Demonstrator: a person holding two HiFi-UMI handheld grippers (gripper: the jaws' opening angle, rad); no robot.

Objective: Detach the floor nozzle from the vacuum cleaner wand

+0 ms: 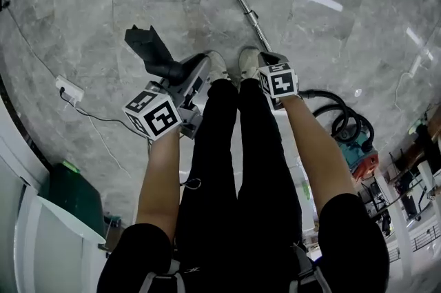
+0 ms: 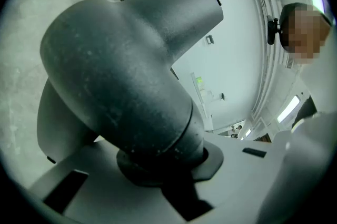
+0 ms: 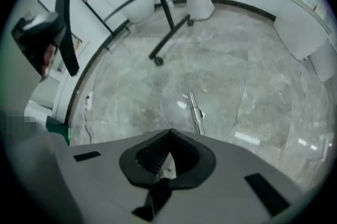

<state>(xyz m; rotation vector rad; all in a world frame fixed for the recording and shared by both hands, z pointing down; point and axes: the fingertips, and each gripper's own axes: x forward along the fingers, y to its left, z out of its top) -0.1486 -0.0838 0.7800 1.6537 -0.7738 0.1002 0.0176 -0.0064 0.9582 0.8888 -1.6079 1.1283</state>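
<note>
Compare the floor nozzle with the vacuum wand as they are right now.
The floor nozzle is dark, bulky plastic with a bent neck; the wand is a slim, straight, shiny metal tube. The floor nozzle is gripped at its neck by the left tool; the wand lies loose on the marble floor. Both are vacuum parts, and they are separated from each other.

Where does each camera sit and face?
Left gripper view: rides the left gripper, looks along its jaws clamped on the floor nozzle.
Right gripper view: rides the right gripper, jaws shut and empty, looks down at the marble floor.
Head view: on the person's head, looks steeply down; forearms, legs, shoes, both grippers show.
Shared: the wand on the floor shows in head and right gripper views.
</note>
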